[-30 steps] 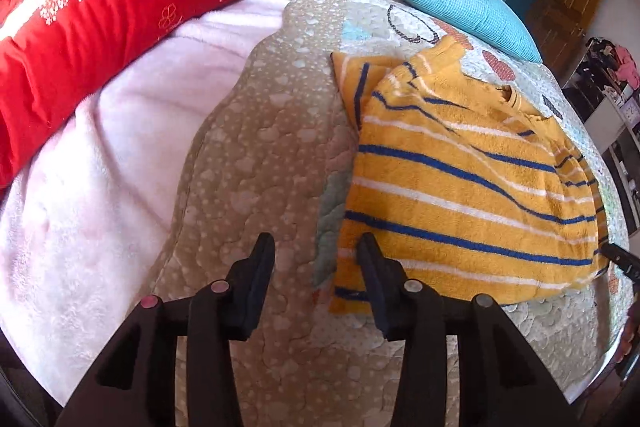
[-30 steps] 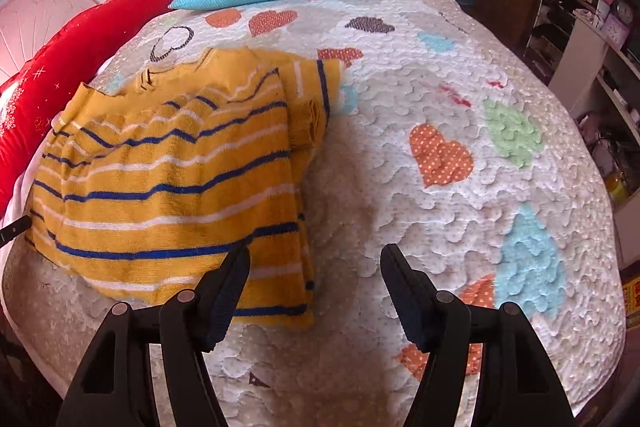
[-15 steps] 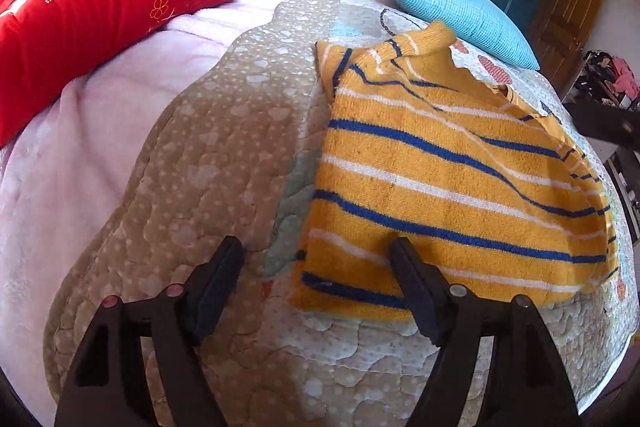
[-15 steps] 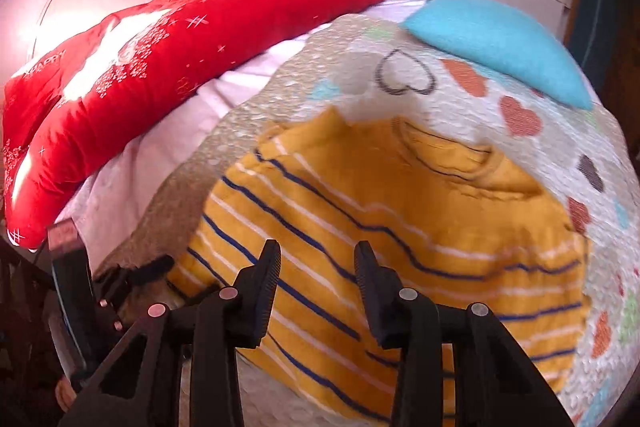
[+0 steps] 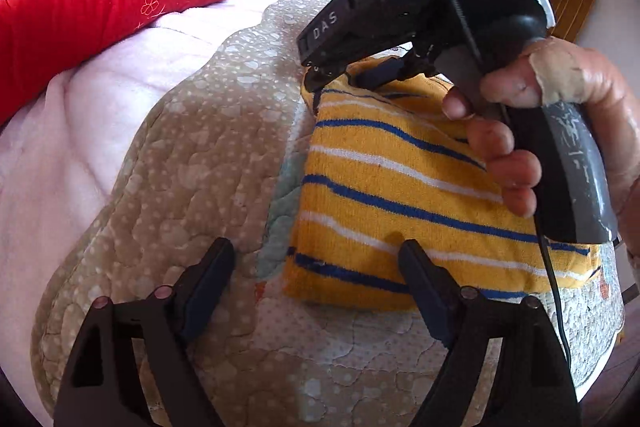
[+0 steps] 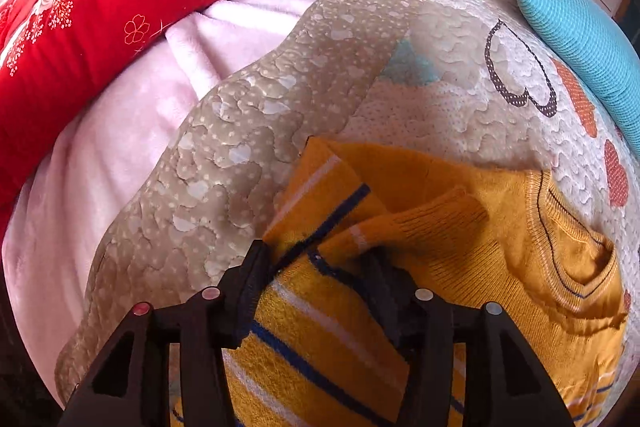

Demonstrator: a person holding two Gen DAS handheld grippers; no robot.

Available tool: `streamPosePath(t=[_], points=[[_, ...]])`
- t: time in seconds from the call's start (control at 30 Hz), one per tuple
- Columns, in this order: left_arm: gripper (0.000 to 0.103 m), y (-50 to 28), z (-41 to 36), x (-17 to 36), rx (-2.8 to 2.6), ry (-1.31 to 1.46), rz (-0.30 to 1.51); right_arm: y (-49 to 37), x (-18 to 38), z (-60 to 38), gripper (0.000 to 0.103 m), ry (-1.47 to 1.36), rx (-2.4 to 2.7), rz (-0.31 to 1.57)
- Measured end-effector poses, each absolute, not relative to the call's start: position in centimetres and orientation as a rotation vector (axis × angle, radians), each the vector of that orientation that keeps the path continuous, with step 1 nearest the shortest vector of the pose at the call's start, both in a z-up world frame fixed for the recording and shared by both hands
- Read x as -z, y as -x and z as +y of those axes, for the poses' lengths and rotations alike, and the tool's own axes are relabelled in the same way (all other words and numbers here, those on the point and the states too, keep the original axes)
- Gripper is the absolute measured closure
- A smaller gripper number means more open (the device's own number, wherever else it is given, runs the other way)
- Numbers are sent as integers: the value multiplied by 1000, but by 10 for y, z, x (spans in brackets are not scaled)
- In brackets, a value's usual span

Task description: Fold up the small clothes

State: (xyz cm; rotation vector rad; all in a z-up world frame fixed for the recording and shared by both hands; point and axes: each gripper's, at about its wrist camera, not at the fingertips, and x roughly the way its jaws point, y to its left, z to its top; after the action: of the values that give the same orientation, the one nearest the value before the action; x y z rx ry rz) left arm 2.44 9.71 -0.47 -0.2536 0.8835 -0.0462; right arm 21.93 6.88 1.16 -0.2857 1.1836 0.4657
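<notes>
our left gripper hangs low over the near hem corner of the yellow striped sweater, which lies partly folded on the quilt of the bed. its jaws are opening and stand wide apart: one finger rests over the quilt, the other over the sweater's bottom stripes, and nothing is pinched between them yet. our right gripper sits at the far end, by the shoulder and the folded sleeve cuff; its jaws are opening, with a fold of the knit bunched between them, and the pads seem only to brush the cloth rather than press it. the sweater's long axis runs from the near hem away toward the collar, so we hold one end each: left nearer the hem, right nearer the shoulder. we judge the coming move turns on both ends of that left edge being caught, so it can be carried across the stripes.
</notes>
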Motion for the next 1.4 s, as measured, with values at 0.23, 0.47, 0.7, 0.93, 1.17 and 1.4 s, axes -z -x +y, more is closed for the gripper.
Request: streamPosePath(t=[0.23, 0.47, 0.7, 0.93, 1.17, 1.4], points=[[19, -24, 96, 6, 37, 241, 881, -179, -71, 18, 45, 158, -499, 1062], [19, -20, 91, 6, 25, 230, 876, -115, -71, -114, 45, -73, -428, 1078], [19, -20, 87, 5, 8, 209, 877, -83, -30, -257, 68, -103, -150, 1131], [19, -20, 85, 5, -7, 195, 879, -80, -67, -288, 63, -66, -44, 1016], [19, -20, 85, 5, -7, 197, 878, -126, -45, -277, 65, -101, -81, 1079], [19, -19, 86, 5, -8, 199, 879, -139, -52, -276, 62, 82, 225, 1031]])
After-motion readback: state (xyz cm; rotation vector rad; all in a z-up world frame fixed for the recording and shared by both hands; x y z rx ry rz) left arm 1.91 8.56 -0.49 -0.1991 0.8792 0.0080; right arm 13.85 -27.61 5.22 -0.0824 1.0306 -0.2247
